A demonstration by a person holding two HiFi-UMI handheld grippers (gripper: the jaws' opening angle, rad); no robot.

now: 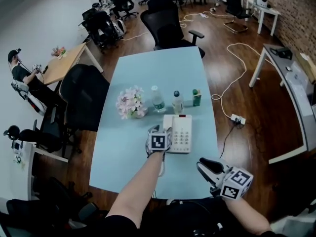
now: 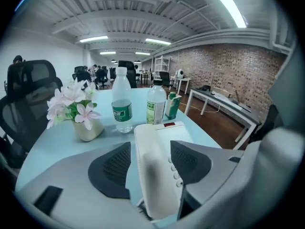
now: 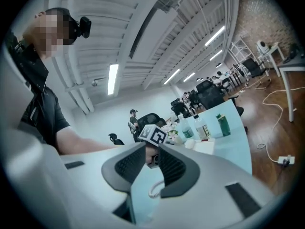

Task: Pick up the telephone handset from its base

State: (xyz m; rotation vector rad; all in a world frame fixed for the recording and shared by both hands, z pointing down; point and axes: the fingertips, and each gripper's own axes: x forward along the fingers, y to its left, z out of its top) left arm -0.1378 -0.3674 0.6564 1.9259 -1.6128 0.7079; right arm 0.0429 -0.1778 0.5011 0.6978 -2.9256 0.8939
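The left hand-held gripper (image 2: 151,165) is released, its jaws straddling the white plastic telephone handset (image 2: 156,192) resting on its white push-button base (image 1: 181,132). The right hand-held gripper (image 3: 151,163) is slightly parted and empty over the pale-blue table (image 1: 148,73).

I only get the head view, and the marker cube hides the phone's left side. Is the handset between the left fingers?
Observer: Yes, the handset lies on its base between the left gripper's fingers.
Operator: Clamped yet?
Observer: No; the fingers stand open, a strip of table showing beside the handset.
Operator: And the right gripper?
Observer: The right gripper is open, nothing between its fingers.
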